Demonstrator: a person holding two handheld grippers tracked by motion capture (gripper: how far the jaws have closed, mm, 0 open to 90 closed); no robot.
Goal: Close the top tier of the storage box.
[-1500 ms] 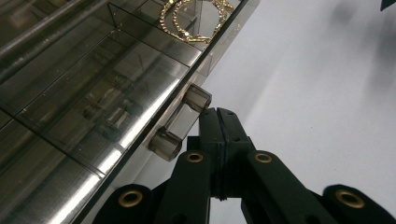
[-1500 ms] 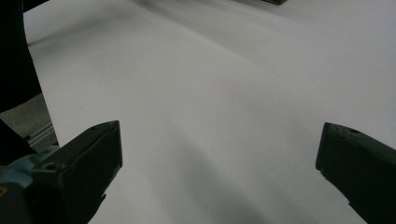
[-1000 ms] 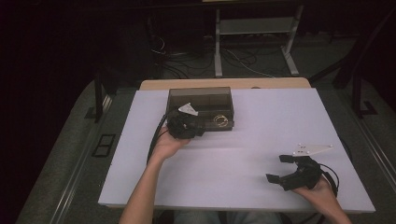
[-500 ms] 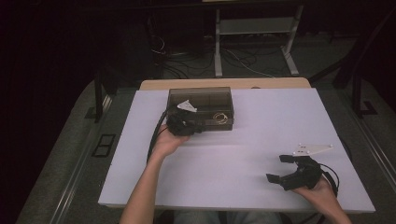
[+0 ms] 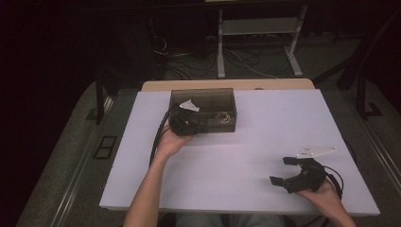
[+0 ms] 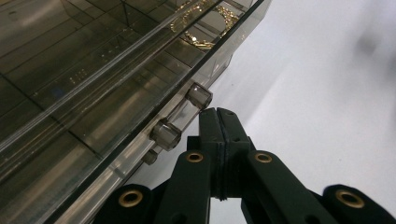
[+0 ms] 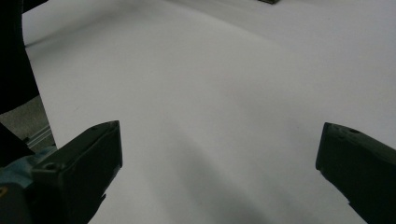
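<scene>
1. A smoky, see-through plastic box (image 5: 203,109) with a flat lid stands on the bench near the middle of its far edge. It is rectangular and split inside by thin walls into compartments.
2. In the left gripper view, a gold chain (image 6: 205,28) lies in one compartment under the lid, and small clear round knobs (image 6: 199,95) stick out from the front side of the box.
3. The left hand-held gripper (image 5: 198,126) is at the front left part of the box. Its black jaws are pressed together with no gap, and their tips are just beside one knob; I cannot tell if they touch it. Nothing is between the jaws.
4. The right hand-held gripper (image 5: 285,172) rests in the person's hand near the front right corner of the bench, well apart from the box. Its jaws stand wide and hold nothing.
5. The bench (image 5: 265,142) has a smooth, matt white top, with a strip of light wood at its far edge.
6. Behind the bench the room is dark: a grey floor, loose cables (image 5: 189,66) and a white metal frame (image 5: 257,35).
</scene>
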